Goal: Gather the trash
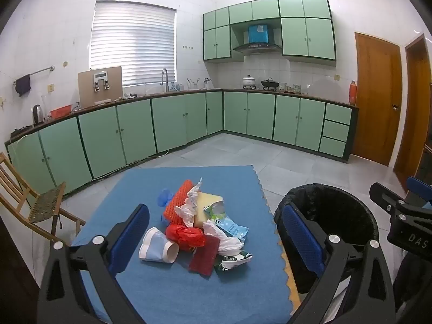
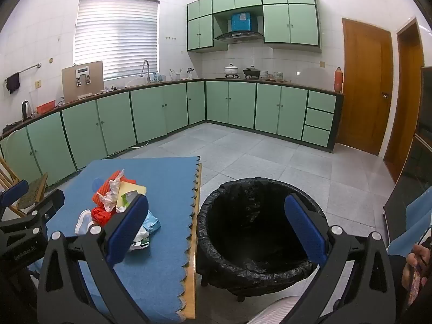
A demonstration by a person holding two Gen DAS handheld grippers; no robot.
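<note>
The left gripper has its 2 blue-padded black fingers spread as wide as they go, with nothing between the pads and nothing touching them — it hangs tilted downward above the near part of a table covered by a blue scallop-edged cloth. Framed between those fingers lies the heap of trash near the middle of the cloth: a white and pale-blue paper cup on its side, a crumpled red plastic bag, a flat dark-red sponge-like pad, an orange mesh foam sleeve, crumpled white tissue, a pale yellow block and a crushed green-and-white carton. The right gripper is likewise fully apart and empty, tilted downward over a round bin lined with a black plastic bag, which stands on the grey tiled floor just beside the table's right edge. From the right wrist view the heap sits left of the gripper's left finger, partly hidden behind it. A hand shows at the right edge.
</note>
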